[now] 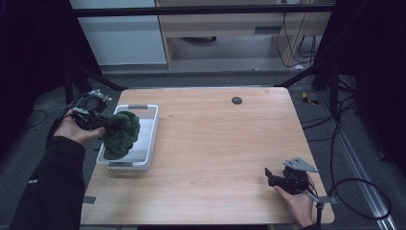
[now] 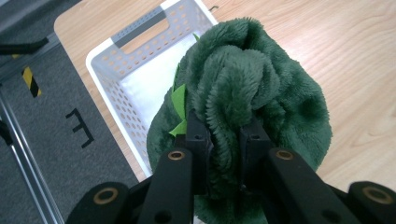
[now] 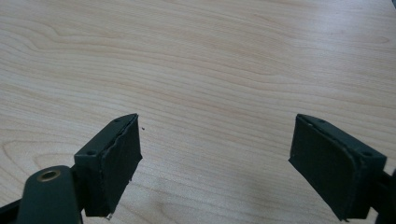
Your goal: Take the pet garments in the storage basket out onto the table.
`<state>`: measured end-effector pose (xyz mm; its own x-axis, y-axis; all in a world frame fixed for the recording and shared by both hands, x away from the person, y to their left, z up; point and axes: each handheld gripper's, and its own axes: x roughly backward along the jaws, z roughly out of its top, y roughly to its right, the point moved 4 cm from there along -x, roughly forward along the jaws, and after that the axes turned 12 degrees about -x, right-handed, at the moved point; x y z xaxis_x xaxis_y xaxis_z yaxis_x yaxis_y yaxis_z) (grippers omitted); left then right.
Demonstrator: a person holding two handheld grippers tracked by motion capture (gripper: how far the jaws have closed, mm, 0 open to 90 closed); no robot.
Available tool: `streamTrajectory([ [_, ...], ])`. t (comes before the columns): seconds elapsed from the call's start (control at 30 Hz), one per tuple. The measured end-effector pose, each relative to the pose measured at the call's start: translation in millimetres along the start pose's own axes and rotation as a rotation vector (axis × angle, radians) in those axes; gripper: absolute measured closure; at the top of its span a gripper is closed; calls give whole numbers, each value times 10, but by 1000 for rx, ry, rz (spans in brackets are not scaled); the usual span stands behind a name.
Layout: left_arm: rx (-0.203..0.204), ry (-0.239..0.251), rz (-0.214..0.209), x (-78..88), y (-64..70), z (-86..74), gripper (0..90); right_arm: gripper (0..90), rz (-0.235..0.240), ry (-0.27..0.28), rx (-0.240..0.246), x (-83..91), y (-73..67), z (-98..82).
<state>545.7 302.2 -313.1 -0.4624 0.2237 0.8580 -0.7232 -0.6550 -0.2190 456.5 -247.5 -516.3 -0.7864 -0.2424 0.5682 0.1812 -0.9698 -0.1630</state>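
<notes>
Nearest, at the bench's (image 1: 215, 158) front right corner: right gripper (image 1: 272, 176) in a hand (image 1: 296, 201), low over bare wood, jaws spread wide with nothing between them. Grey three-cornered plate on top; cable trailing off the bench edge toward the floor. In the right gripper view, both black pads (image 3: 122, 154) well apart above pale wood grain, gripper (image 3: 215, 163) empty.

Farther back on the left: left gripper (image 1: 98, 122) held in a hand (image 1: 74, 128), dark sleeve (image 1: 52, 187) coming in from the bottom edge. Jaws clenched on a green plush cloth (image 1: 120, 134), bunched into a lump and hanging above the basket (image 1: 149, 139). In the left gripper view, a fold of the cloth (image 2: 252, 93) pinched between the two jaws of the gripper (image 2: 224, 140), the rest bulging out above and around them; small bright-green bits showing at the cloth's left side, too small to tell what they are.

Below the cloth: white perforated basket (image 2: 116, 70) with a grey handle (image 2: 140, 25), sitting near the bench's left edge, long side running front to back. Whether the cloth touches the basket's floor cannot be told; lower end of the lump seems level with the near rim in the high view.

Farther still: small dark round spot (image 1: 236, 100) on the bench near its back edge, well apart from both grippers.

Beyond the bench: grey floor (image 1: 230, 79), cables (image 1: 306, 45) at the right, pale cabinet fronts (image 1: 124, 38) at the back.
</notes>
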Motion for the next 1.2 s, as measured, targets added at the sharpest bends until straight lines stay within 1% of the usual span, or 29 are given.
streamTrajectory([
  [0.03, 0, 0, 0, 0, 0, 0, 771, 161, 0, 0, 0, 0, 0, 0],
  [0.07, -12, 4, -6, 58, 26, 12, 772, 162, 1, 0, 0, 2, -2, 0],
  [0.1, -12, 4, -6, 58, 26, 12, 771, 162, 1, 0, 0, 2, -2, 0],
  [0.17, -32, 4, -10, 108, 58, 28, 772, 162, 0, 1, 1, 4, -2, 2],
  [0.2, -47, 14, -25, 151, 95, 48, 772, 162, -1, 2, 1, 5, -3, 4],
  [0.27, -64, 16, -35, 188, 128, 71, 772, 162, -1, 1, 2, 5, -4, 3],
  [0.3, -64, 16, -35, 188, 128, 71, 772, 162, -1, 1, 2, 5, -4, 3],
  [0.37, -87, 16, -35, 218, 160, 100, 772, 161, -2, 2, 4, 5, -3, 3],
  [0.43, -101, 15, -41, 239, 208, 130, 772, 162, -2, 2, 2, 7, -2, 3],
  [0.47, -120, 17, -49, 254, 251, 158, 772, 161, -2, 3, -1, 9, -2, 3],
  [0.5, -120, 17, -49, 254, 251, 158, 772, 161, -2, 3, -1, 9, -2, 3],
  [0.53, -131, 19, -50, 262, 279, 174, 773, 162, -3, 3, 1, 9, 0, 3],
  [0.57, -143, 27, -52, 274, 314, 198, 773, 162, -3, 3, 1, 9, 0, 3],
  [0.6, -166, 30, -63, 289, 370, 236, 772, 162, -2, 4, 3, 9, 0, 4],
  [0.63, -166, 30, -63, 289, 370, 236, 772, 162, -2, 4, 3, 9, 0, 4],
  [0.7, -191, 30, -73, 300, 430, 275, 773, 161, -2, 4, 3, 9, -1, 5],
  [0.73, -212, 32, -79, 311, 488, 316, 773, 161, -2, 4, 3, 9, -2, 5],
  [0.77, -212, 32, -79, 311, 488, 316, 773, 161, -2, 4, 3, 9, -2, 5],
  [0.8, -227, 29, -82, 316, 511, 334, 773, 162, -2, 4, 3, 9, -1, 4],
  [0.9, -256, 26, -95, 317, 584, 387, 773, 162, 0, 3, 0, 11, -1, 4],
  [0.93, -273, 23, -98, 312, 630, 421, 773, 162, 0, 4, 2, 10, 1, 5],
  [0.97, -273, 23, -98, 312, 630, 421, 773, 162, 0, 4, 2, 10, 1, 5],
  [1.0, -280, 25, -110, 301, 682, 454, 773, 162, 0, 3, 1, 9, 0, 4],
  [1.07, -287, 23, -116, 292, 706, 472, 773, 162, 0, 4, 3, 9, -1, 4],
  [1.1, -304, 15, -118, 287, 725, 491, 773, 162, 0, 4, 3, 9, -1, 4],
  [1.13, -313, 14, -120, 280, 750, 510, 773, 162, 0, 3, 3, 9, -1, 5],
  [1.17, -333, 11, -127, 266, 795, 547, 773, 161, 1, 3, 1, 9, -1, 5],
  [1.2, -339, 13, -133, 260, 820, 566, 773, 161, 1, 3, 1, 9, -1, 4],
])
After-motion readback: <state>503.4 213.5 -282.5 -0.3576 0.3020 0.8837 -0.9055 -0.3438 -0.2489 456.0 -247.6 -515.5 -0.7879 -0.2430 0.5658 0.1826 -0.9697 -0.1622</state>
